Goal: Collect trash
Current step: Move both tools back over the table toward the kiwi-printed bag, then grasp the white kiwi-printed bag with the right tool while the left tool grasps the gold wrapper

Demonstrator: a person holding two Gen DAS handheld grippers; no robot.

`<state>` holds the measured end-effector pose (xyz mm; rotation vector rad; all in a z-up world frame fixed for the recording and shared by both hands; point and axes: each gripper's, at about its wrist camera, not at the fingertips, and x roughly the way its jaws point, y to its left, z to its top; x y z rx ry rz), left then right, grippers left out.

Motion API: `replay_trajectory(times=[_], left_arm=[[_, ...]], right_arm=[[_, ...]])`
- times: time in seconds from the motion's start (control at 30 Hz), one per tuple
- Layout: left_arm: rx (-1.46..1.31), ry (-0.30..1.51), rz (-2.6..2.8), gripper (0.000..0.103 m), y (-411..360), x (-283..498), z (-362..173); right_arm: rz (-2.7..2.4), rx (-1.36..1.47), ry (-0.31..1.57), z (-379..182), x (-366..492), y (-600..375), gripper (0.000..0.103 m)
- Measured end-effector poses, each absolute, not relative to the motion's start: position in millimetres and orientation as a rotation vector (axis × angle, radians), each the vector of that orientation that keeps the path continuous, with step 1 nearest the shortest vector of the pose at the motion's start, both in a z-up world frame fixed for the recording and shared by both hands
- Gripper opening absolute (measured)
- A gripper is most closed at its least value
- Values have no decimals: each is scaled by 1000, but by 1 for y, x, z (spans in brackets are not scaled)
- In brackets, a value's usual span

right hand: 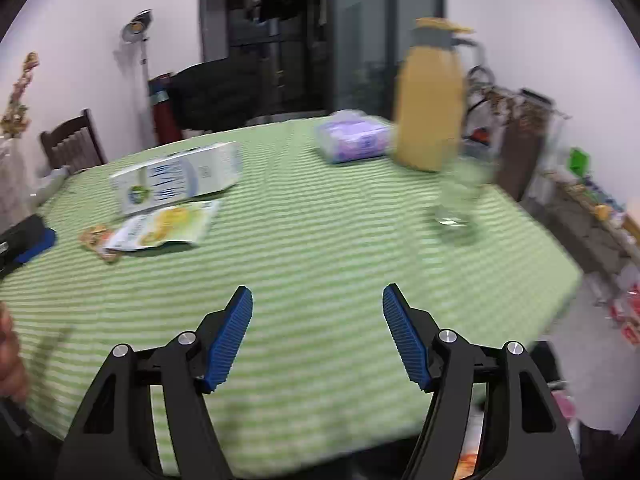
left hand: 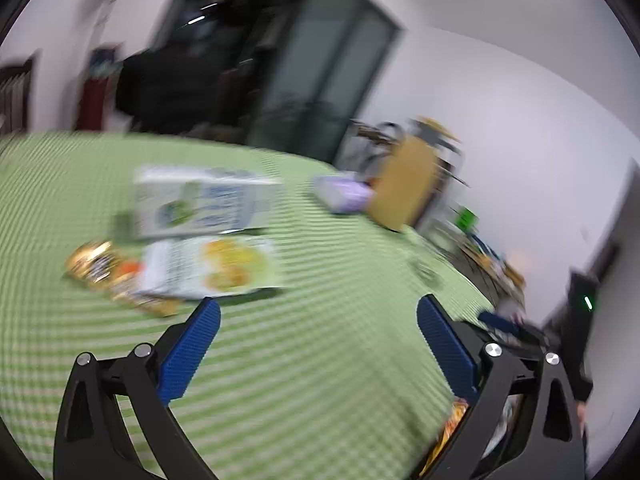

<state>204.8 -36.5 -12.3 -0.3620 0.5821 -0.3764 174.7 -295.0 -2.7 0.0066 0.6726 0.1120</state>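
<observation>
Left wrist footage, heavily blurred, shows the left gripper [left hand: 318, 312] spread wide with nothing held, poised above a table [left hand: 320, 360] covered in green checked cloth. Just ahead of it, litter is seen gathered in one cluster: a white carton [left hand: 200, 204] lying on its side, a flat snack packet [left hand: 212, 266] touching its near edge, and a crumpled wrapper [left hand: 104, 272] beside the packet. In the right wrist view, the right gripper [right hand: 318, 300] is likewise seen open and empty, held over bare cloth, well apart from the carton [right hand: 180, 178], packet [right hand: 164, 226] and wrapper [right hand: 96, 238] at far left. A purple tissue pack [right hand: 354, 136], a yellow jug [right hand: 430, 100] and a clear glass [right hand: 456, 208] are seen farther back; these are judged not to be litter. No bin is visible. The approach stage is judged to be under way, with nothing yet collected. The next move is expected to require the left gripper to be lowered onto the packet's near edge and closed.
</observation>
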Motion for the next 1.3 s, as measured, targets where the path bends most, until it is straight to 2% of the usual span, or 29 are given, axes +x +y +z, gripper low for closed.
replay_trajectory(times=[0.27,0.33,0.4,0.43,0.5,0.73,0.77,0.83,0.87,0.93,1.03,1.07,1.13,1.17,1.3], left_arm=[[-330,720,-100,94,63,263,-42],[-311,774,-55,82,76,284,-49],[-298,806,-62,81,88,306,-59],[-284,821,-53,75,92,313,-63],[-274,853,-14,69,99,325,-74],[-373,866,9,65,117,329,-88],[-372,872,11,62,118,329,-89],[-366,876,0,44,117,323,-86],[-374,885,-19,41,117,322,-86],[-394,899,-38,20,115,320,-87],[-403,901,-59,5,111,317,-87],[-403,890,-60,4,110,316,-85],[-409,882,-70,0,109,314,-82],[-416,878,-79,0,107,314,-80],[-435,833,-98,0,116,302,-68]], right_arm=[[258,-12,717,-16,210,-231,65],[278,-30,724,-19,217,-220,65],[290,-50,735,-22,224,-211,65],[300,-56,741,-24,228,-206,65],[307,-72,747,-27,234,-198,65],[272,-444,686,-41,254,-146,65],[274,-458,692,-44,259,-143,65],[287,-489,713,-51,271,-134,65],[296,-501,726,-56,277,-130,65],[307,-526,743,-63,287,-121,65],[296,-561,716,-65,299,-109,65],[296,-566,720,-65,304,-106,63],[325,-553,736,-66,311,-102,41],[346,-542,753,-66,313,-100,27],[328,-583,741,-65,307,-92,10]])
